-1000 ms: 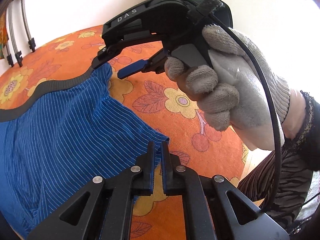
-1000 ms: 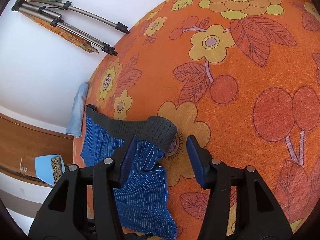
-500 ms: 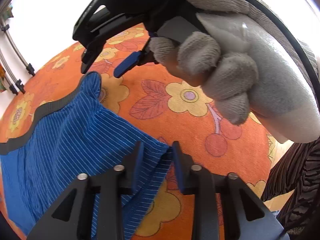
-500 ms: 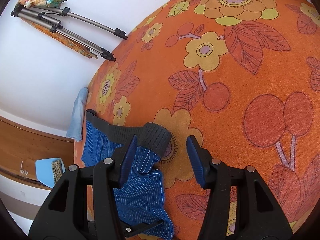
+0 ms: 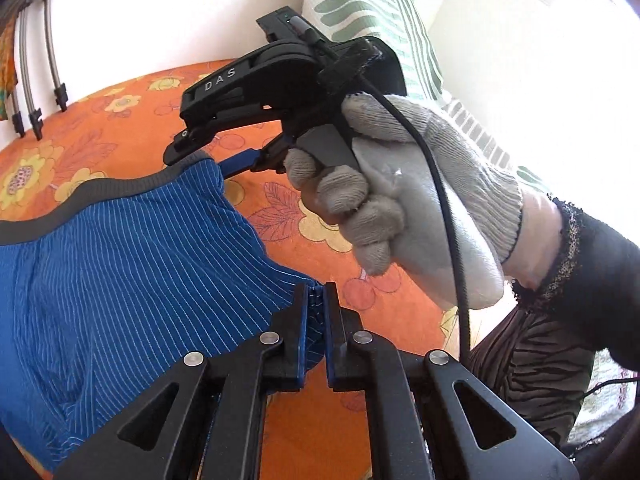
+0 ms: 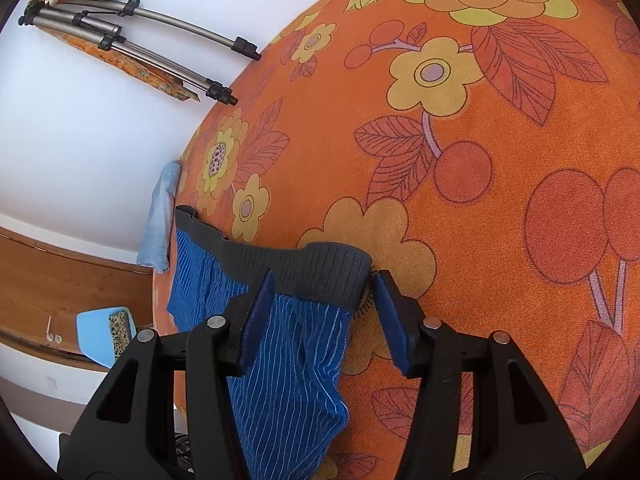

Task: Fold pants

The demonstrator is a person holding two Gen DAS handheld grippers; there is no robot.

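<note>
**Two grippers take hold of blue shorts on a flowered bedspread**

A pair of blue pinstriped pants (image 5: pixel 120 272) lies on an orange floral cover (image 6: pixel 460 160), filling the lower left of the left wrist view, with the grey waistband (image 6: pixel 316 276) running along the upper edge of the cloth. At bottom centre of that view, the left gripper (image 5: pixel 315 300) has its jaws drawn narrow on the hem corner, a sliver of striped fabric showing between the blue pads. In the right wrist view, the right gripper (image 6: pixel 324 308) stands wide at lower centre, its pads either side of the folded end of the waistband and not yet pressing it. A gloved hand (image 5: pixel 400 200) grips that tool's handle at the centre of the left wrist view. A tripod (image 6: pixel 140 44) leans against the white wall at upper left, and a striped pillow (image 5: pixel 360 4) sits at the top.

The step in hand appears to be securing both corners of one side before carrying it over. To do it well, the right gripper should likely slide further onto the elastic and close on both layers, since the thick band could slip from a shallow bite. Both corners should then rise together, keeping the edge taut, so the thin cloth does not sag or bunch as it is laid across.
</note>
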